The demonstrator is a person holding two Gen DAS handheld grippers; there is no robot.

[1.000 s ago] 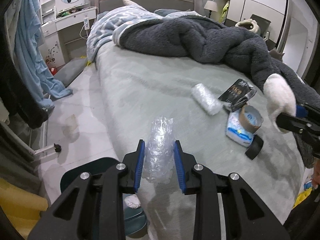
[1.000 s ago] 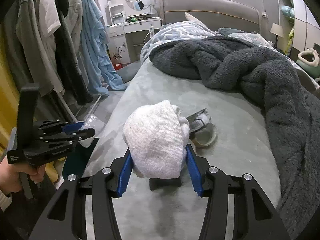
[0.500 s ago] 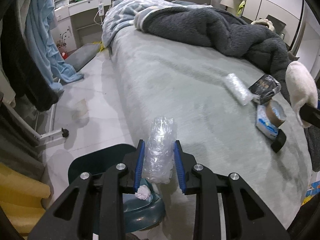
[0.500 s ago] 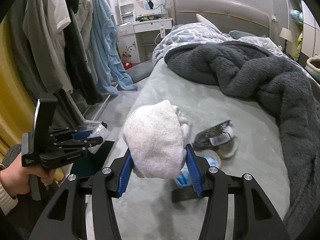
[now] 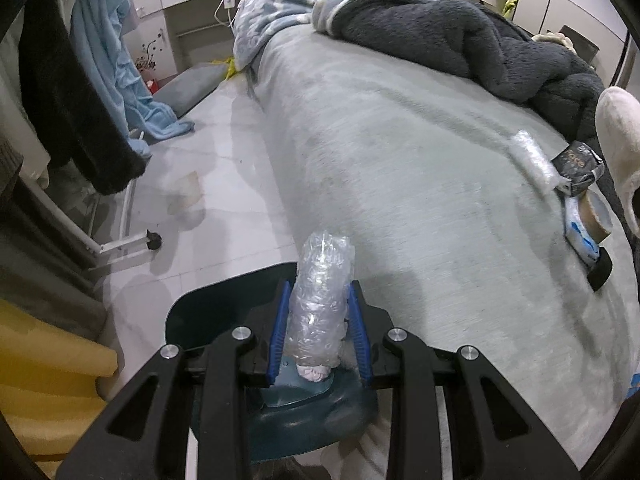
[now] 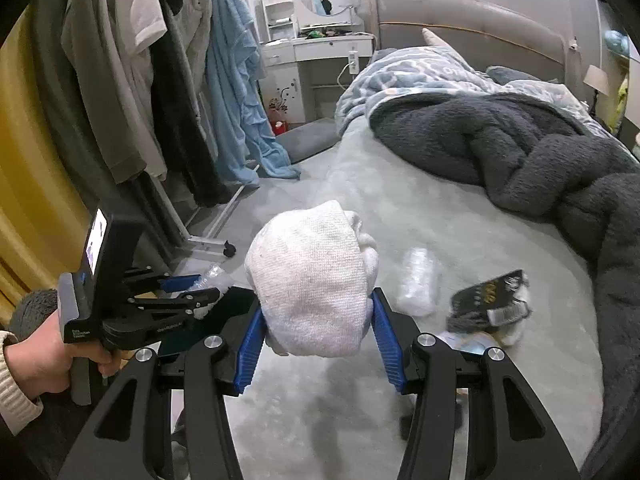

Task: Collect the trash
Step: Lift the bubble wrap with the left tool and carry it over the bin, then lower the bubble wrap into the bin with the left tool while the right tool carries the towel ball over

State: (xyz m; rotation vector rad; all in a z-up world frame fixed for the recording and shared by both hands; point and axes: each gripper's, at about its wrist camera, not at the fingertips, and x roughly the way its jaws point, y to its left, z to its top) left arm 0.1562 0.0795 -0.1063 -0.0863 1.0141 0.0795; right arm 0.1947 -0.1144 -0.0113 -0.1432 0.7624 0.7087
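My left gripper [image 5: 320, 328] is shut on a crumpled clear plastic wrap [image 5: 322, 292], held over the open dark teal trash bin [image 5: 224, 312] on the floor beside the bed. A white wad [image 5: 314, 372] lies inside the bin. My right gripper [image 6: 318, 344] is shut on a rolled white sock [image 6: 312, 280] above the bed's grey cover. In the right wrist view the left gripper [image 6: 204, 288], held by a hand [image 6: 44, 356], hovers at the left with the wrap. On the bed lie another clear plastic roll [image 5: 532, 158], a black wrapper [image 5: 578, 164], a tape roll [image 5: 598, 216] and a blue-white pack [image 5: 580, 232].
A dark fluffy blanket [image 6: 520, 152] and a blue patterned quilt [image 5: 288, 8] cover the bed's far part. Clothes hang on a wheeled rack [image 6: 132, 80] at the left. A white dresser [image 6: 320, 52] stands by the headboard. A grey cushion [image 5: 188, 88] lies on the tiled floor.
Both grippers have shifted left toward the bed's edge. The left one with the wrap now hangs over the trash bin, which shows more. The sock stays gripped in the right.
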